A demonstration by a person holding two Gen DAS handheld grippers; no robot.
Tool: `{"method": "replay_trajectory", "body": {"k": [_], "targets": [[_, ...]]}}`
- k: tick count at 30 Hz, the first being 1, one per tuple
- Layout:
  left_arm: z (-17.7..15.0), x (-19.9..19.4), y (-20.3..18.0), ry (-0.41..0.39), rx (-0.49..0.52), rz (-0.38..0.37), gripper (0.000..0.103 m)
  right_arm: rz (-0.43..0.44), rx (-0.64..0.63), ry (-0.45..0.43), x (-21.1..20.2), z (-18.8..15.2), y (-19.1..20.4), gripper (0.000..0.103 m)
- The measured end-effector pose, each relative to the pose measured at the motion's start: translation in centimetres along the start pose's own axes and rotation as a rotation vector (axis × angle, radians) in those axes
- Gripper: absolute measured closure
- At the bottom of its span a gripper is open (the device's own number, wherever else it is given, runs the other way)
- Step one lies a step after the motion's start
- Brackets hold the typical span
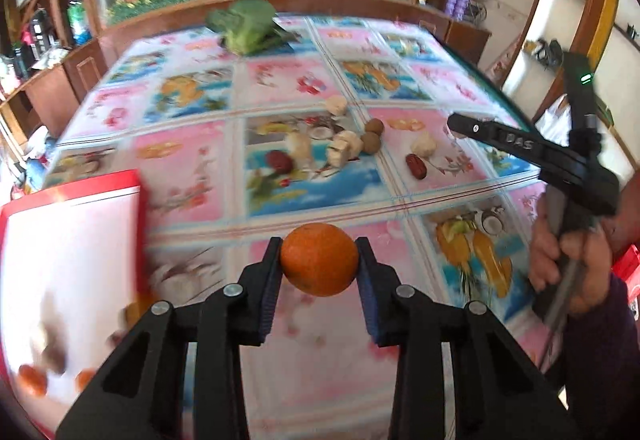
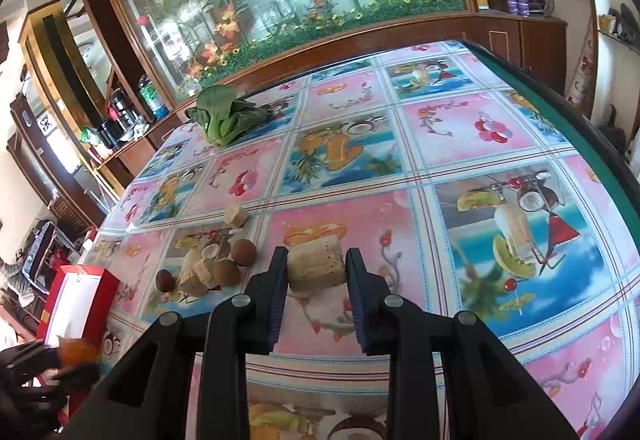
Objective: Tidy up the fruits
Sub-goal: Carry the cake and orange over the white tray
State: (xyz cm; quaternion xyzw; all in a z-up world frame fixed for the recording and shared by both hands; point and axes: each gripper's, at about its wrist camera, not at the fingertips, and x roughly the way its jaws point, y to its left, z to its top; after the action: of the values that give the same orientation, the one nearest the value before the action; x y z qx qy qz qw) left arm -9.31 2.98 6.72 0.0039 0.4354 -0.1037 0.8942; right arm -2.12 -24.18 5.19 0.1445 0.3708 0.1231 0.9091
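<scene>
Left claw [image 1: 319, 268], lower centre of its frame: a round, dimpled orange [image 1: 319, 264] is clamped between the blue-padded jaws, above the glossy fruit-print desk [image 1: 192, 175]. A red-rimmed white box [image 1: 68, 236] is seen at lower left. Right claw [image 2: 316, 271], centre of its frame: a pale, fibrous, blocky chunk [image 2: 316, 268] is gripped between its pads. Round brown fruits [image 2: 244, 252] are clustered to its left.

Both wrist cams look steeply down, close over the tablecloth [image 1: 192, 175], facing the green vegetable [image 1: 244, 25] at the far edge. Shared: the vegetable [image 2: 224, 115] and the fruit scatter before it.
</scene>
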Motion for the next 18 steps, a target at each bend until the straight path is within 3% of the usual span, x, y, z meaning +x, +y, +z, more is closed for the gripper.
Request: {"method": "replay_trajectory", "body": {"k": [4,8,18], "targets": [[-1.8,-3.1,2.4,-0.043,-0.034,0.041,0.066,0.010,0.023,0.003,0.0,-0.4,0.3,0.075],[-2.9,-5.1,5.8,-0.063,-0.078,0.084,0.066,0.050,-0.008,0.003,-0.9,-1.3,3.7,0.075],[-4.9,-8.1,15.9,-0.107,-0.220,0.214,0.066,0.301,-0.265,0.144,1.0,-4.5,21.9,0.076]]}}
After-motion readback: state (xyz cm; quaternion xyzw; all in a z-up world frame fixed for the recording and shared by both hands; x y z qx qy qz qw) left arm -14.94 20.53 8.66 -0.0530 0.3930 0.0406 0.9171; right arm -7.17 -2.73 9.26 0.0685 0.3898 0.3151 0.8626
